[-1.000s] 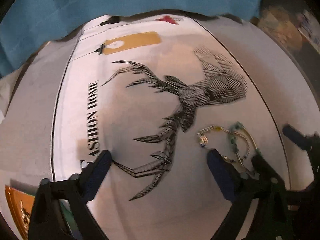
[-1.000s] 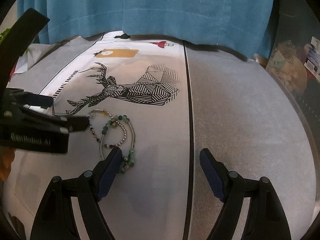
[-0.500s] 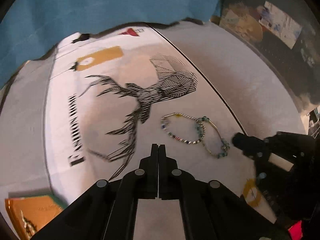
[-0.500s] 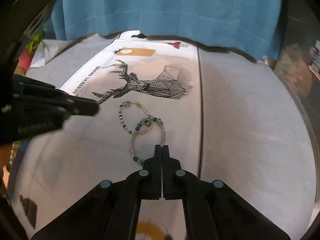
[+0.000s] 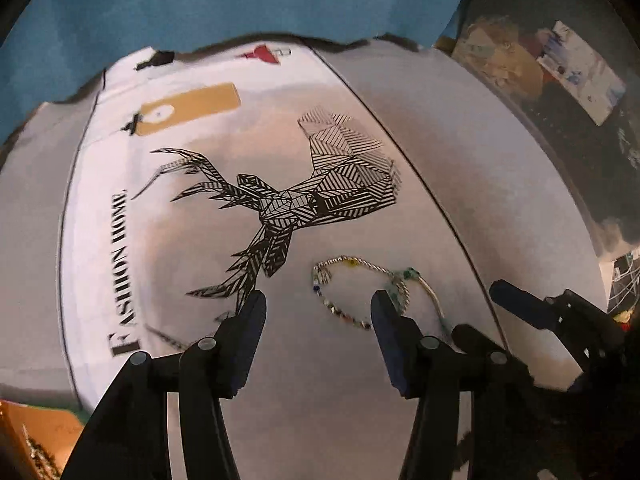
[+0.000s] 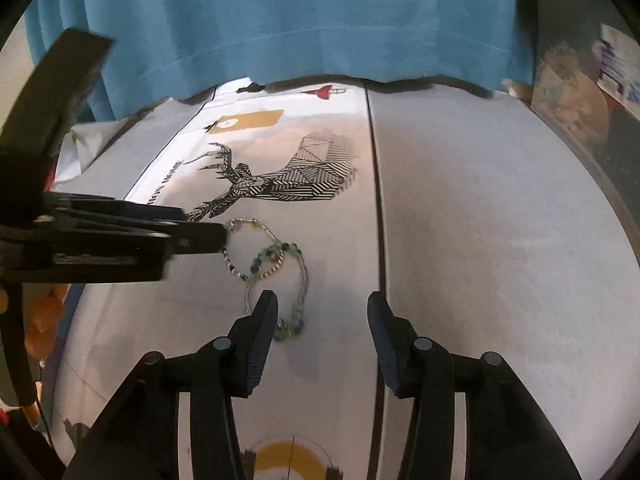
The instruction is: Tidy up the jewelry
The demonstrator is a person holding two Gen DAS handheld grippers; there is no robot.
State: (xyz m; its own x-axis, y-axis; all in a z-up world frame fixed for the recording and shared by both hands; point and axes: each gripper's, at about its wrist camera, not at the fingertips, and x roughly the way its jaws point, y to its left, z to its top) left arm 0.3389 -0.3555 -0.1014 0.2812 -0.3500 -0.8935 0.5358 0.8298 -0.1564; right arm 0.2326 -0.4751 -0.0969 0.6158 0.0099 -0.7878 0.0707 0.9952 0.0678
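Teal curtain (image 6: 280,20) hangs behind a white printed cloth (image 6: 480,220) that covers the whole work surface. We see two bracelets lying on this cloth, just near of the black line-drawn deer print (image 6: 280,182): a multicoloured bead bracelet (image 5: 344,292) to the left and a green-beaded bracelet (image 6: 298,280) to the right, their loops overlapping where they meet. Both lie flat, and neither is between any pads.

Our left gripper (image 5: 318,320) hangs over the cloth with its jaws about half apart and opening; nothing is between them. Its right finger (image 5: 386,320) stands in front of the overlap of the two loops, while its left finger lies over the lower antler of the deer. Our right gripper (image 6: 324,320) is likewise about half apart and opening, and empty; its left finger (image 6: 264,320) covers the near end of the green-beaded bracelet.

Farther out, a printed tan tag (image 5: 188,108) lies beyond the deer, and the words "FASHION HOME" (image 5: 124,272) run along the left margin. A black stripe (image 6: 376,220) crosses the cloth to the right of the bracelets. An orange box (image 5: 28,436) shows at the near left corner of the left wrist view.
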